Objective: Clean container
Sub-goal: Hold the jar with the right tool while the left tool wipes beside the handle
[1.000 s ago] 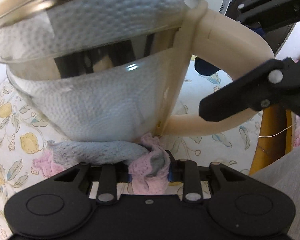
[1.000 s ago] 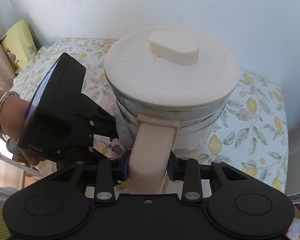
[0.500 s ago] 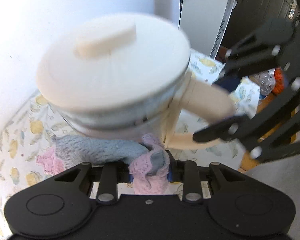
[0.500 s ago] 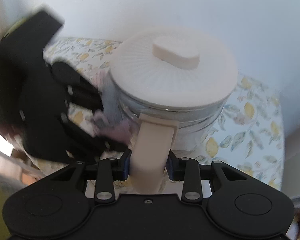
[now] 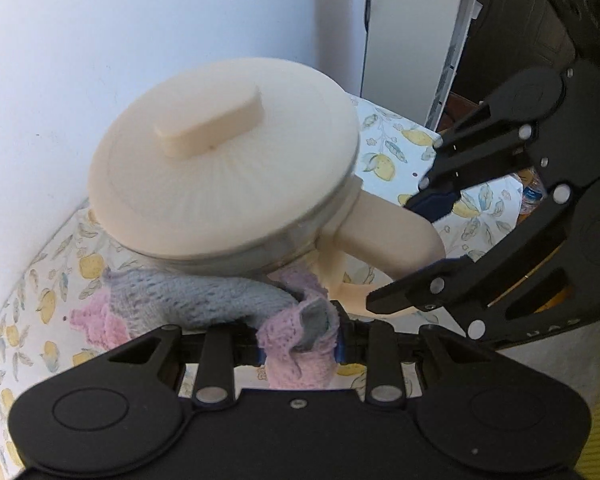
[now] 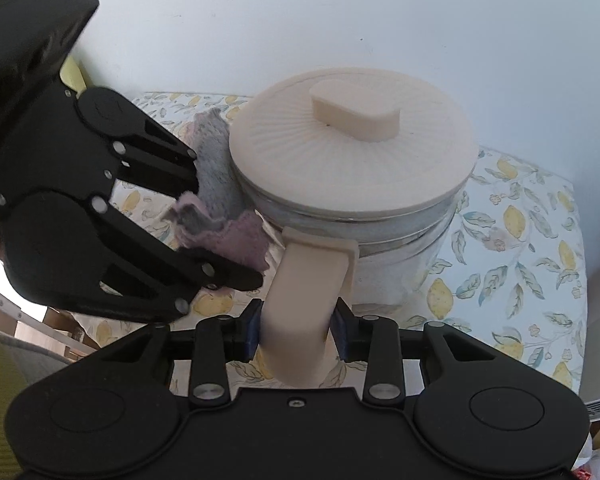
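Container, a clear glass jar with a cream lid and a cream side handle, stands on the lemon-print surface close to its back edge, against the white wall; its lid sits on top, the oblong knob lying across the middle. Your right claw is pinched on the handle, one blue pad pressed to each side of it; the handle points toward your near edge of the surface. Your left claw is pressed together on a bunched cloth, pink with a grey-blue face; the cloth trails from the pads out along the jar's glass wall just under the lid's rim, and it seems to touch the glass there, though you cannot be sure of contact. From the right wrist view, the left claw hangs at the jar's left side, next to the handle; the cloth's free end lies over the surface's left part.
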